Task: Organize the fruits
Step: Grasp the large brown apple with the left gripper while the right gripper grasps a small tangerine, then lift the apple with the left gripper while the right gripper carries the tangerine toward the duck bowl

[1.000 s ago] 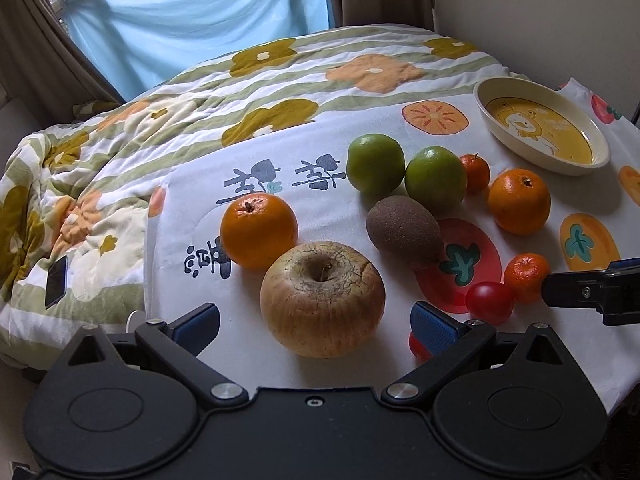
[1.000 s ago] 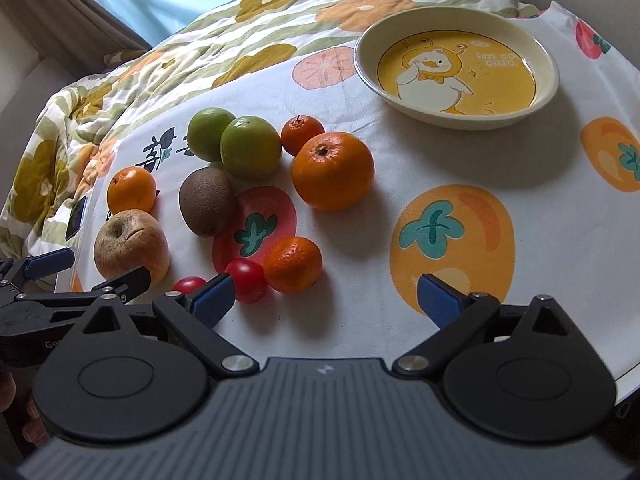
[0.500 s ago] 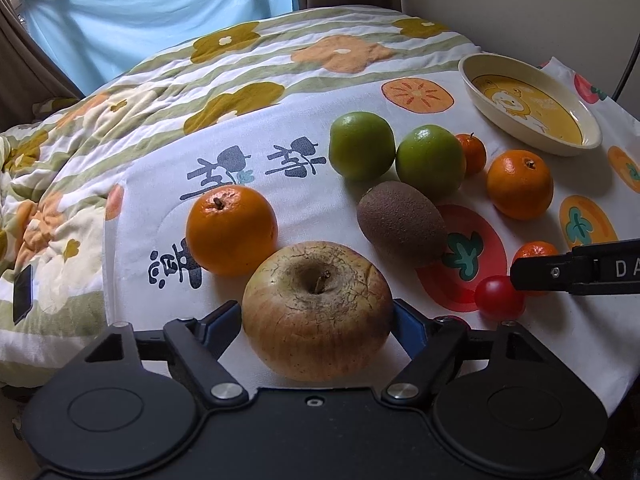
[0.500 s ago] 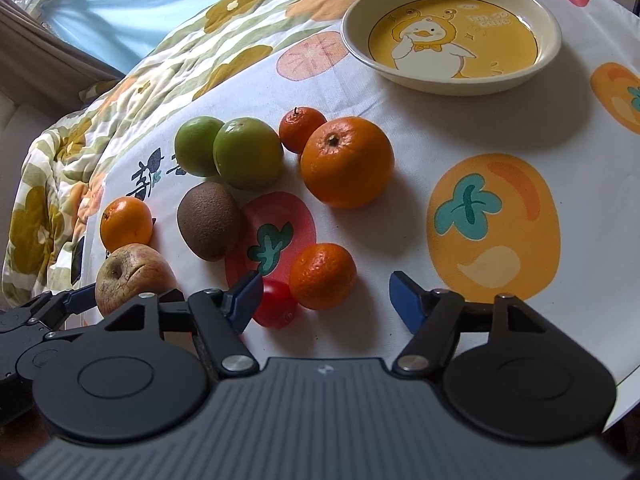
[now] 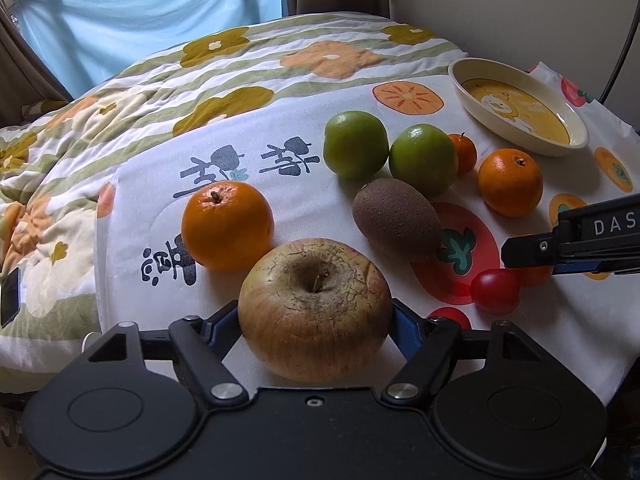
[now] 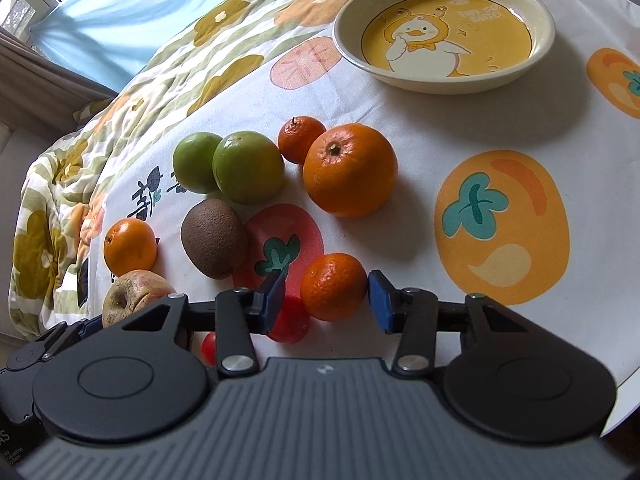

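1. Blue pads of the left claw (image 5: 316, 322) sit against both sides of the wrinkled apple (image 5: 315, 309), so it looks clamped on, low on the cloth's near edge.
2. Right claw (image 6: 327, 295) is apart, pads flanking the small mandarin (image 6: 333, 286) with slim gaps.
3. I'd centre that mandarin before squeezing and keep clear of the cherry tomato (image 6: 289, 320) touching it.
4. Duck plate (image 6: 544, 46) waits well beyond.
5. Hidden: the apple's underside, and another tomato (image 6: 208, 348) mostly behind the claw.
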Demonstrator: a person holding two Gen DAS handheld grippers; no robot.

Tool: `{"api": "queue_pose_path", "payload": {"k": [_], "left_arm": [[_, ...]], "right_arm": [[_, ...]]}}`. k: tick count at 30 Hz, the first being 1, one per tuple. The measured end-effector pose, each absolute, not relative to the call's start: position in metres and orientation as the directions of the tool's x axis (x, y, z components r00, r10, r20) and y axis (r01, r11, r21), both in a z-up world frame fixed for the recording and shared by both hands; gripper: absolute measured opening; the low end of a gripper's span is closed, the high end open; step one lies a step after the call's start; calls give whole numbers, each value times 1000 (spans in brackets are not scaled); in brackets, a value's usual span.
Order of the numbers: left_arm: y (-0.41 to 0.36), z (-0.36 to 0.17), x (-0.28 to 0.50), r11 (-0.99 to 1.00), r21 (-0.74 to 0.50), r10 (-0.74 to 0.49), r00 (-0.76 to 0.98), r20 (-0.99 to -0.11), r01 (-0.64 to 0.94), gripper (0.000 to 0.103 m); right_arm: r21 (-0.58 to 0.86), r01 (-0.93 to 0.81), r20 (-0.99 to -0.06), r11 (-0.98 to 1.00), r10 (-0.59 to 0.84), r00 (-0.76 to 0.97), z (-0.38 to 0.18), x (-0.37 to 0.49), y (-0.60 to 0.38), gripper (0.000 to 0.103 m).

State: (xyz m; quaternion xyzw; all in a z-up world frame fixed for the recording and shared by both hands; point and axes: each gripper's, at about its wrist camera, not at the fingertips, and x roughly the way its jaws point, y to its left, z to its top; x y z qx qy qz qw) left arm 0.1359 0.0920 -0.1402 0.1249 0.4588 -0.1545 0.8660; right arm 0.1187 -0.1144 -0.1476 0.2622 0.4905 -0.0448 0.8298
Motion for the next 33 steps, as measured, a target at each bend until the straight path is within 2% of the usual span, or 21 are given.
{"api": "queue_pose_path", "payload": {"k": [1,11,19,33], "left_arm": [[92,-140,135,920,77,-152,532,-833,384,79],[91,-134,128,923,70,-162,547,-821,378,79],[81,-106,116,934,75,-157,593,-790,348,79],[5,-55,95,974,83,-83,670,-737,212,79]], "right_arm": [[388,337,-840,858,179,512,-148,119,-115,52],[389,313,-829,867,181,530,-140,117,-115,50],[389,266,-800,882,180,572,-115,114,-127,50],[367,105,-762,924,234,603,-74,107,-204,50]]}}
